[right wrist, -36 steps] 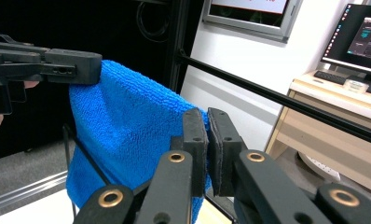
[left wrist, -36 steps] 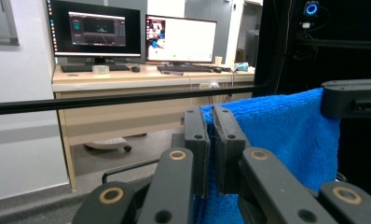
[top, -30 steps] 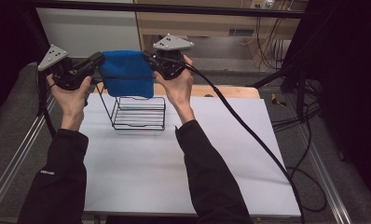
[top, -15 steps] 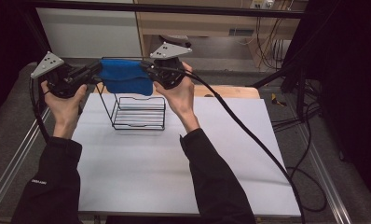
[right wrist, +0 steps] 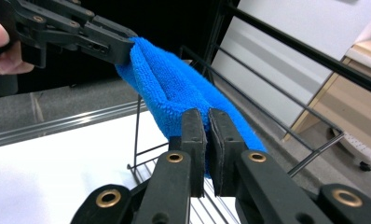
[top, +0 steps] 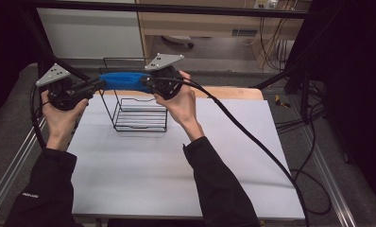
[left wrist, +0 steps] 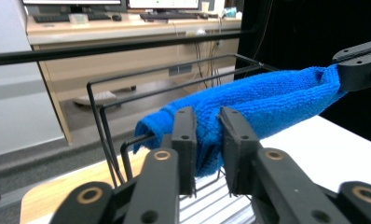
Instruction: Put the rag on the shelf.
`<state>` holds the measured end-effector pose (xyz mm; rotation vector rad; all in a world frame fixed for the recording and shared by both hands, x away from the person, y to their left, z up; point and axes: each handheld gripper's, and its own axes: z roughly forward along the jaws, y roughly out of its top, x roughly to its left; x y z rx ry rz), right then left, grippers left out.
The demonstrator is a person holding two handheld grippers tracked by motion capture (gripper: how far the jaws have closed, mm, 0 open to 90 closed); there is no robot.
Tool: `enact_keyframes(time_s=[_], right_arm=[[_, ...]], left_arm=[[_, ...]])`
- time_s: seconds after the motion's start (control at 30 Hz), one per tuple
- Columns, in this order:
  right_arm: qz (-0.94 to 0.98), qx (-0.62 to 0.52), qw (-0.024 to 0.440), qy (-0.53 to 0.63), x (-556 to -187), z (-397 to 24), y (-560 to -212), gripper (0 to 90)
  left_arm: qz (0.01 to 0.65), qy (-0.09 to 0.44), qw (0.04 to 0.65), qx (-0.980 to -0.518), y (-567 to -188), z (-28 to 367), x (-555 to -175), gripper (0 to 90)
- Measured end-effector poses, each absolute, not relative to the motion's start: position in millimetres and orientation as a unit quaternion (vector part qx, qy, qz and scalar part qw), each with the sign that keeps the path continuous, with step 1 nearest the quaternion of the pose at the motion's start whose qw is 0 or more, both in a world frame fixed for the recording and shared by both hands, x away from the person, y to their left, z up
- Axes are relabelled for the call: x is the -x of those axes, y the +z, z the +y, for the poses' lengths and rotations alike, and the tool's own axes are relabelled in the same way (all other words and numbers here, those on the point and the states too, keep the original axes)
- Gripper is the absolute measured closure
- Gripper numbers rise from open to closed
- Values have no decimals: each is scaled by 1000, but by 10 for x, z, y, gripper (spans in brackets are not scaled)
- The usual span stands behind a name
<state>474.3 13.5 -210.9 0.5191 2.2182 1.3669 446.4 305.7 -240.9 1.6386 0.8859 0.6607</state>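
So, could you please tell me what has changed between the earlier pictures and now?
The blue cloth, which hung in a broad sheet between the grippers, is now a narrow band lowered onto the top rail of the wire rack. Both hands have come down with it. The left gripper has just been opening its jaws, with the cloth between them. The right gripper stays clamped on its end. The rack has not moved.

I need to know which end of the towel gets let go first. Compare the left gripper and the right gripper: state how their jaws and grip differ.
The left gripper has just been opening: a gap shows between its jaws, with the blue towel bunched loosely in it, whereas the right gripper has its jaws nearly together, pinching the towel tight. In the high view the left gripper sits slightly lower than the right. Both hold one end of the towel above the wire rack.
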Motion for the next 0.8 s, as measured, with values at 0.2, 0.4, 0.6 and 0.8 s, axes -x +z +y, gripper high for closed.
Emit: enact_keyframes(time_s=[0.2, 0.4, 0.6, 0.8], right_arm=[[817, -192, 236, 490, -4747, 145, -2127, 856], [821, -191, 232, 485, -4742, 148, -2144, 848], [825, -190, 226, 482, -4743, 136, -2171, 831], [828, -188, 220, 480, -4735, 112, -2195, 781]], left_arm=[[370, 276, 559, -689, -2182, 3073, -4406, 673], [379, 250, 520, -723, -2149, 2924, -4486, 804], [388, 222, 481, -754, -2361, 2851, -4548, 900], [386, 219, 472, -761, -2479, 2848, -4580, 900]])
